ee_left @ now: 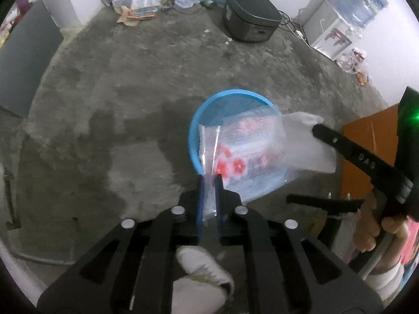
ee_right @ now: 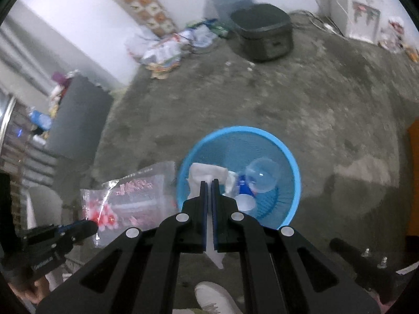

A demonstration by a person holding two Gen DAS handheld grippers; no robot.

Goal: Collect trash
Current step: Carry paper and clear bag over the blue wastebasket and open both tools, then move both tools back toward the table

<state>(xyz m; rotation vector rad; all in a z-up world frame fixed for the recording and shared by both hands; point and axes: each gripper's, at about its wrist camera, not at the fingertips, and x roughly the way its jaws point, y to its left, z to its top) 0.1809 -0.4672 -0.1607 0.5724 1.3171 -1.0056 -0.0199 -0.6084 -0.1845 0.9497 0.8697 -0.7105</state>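
Note:
A blue mesh basket (ee_left: 209,102) (ee_right: 296,172) stands on the concrete floor. My left gripper (ee_left: 209,176) is shut on a corner of a clear plastic bag with red flower print (ee_left: 243,151), which hangs over the basket's near rim. In the right wrist view the bag (ee_right: 136,191) shows left of the basket, at the left gripper's tip (ee_right: 91,226). My right gripper (ee_right: 208,181) is shut on a white paper sheet (ee_right: 207,172) above the basket's left part. From the left wrist view the right gripper (ee_left: 315,129) pinches that sheet (ee_left: 301,141). Inside the basket lie a clear plastic cup (ee_right: 262,175) and a blue piece (ee_right: 243,185).
A dark square appliance (ee_left: 251,21) sits on the floor at the back, with a heap of paper litter (ee_left: 141,0) against the wall. A water dispenser (ee_left: 332,31) stands at right, an orange board (ee_left: 366,151) nearby. A grey cabinet (ee_left: 26,60) is at left; a white shoe (ee_left: 201,269) is below.

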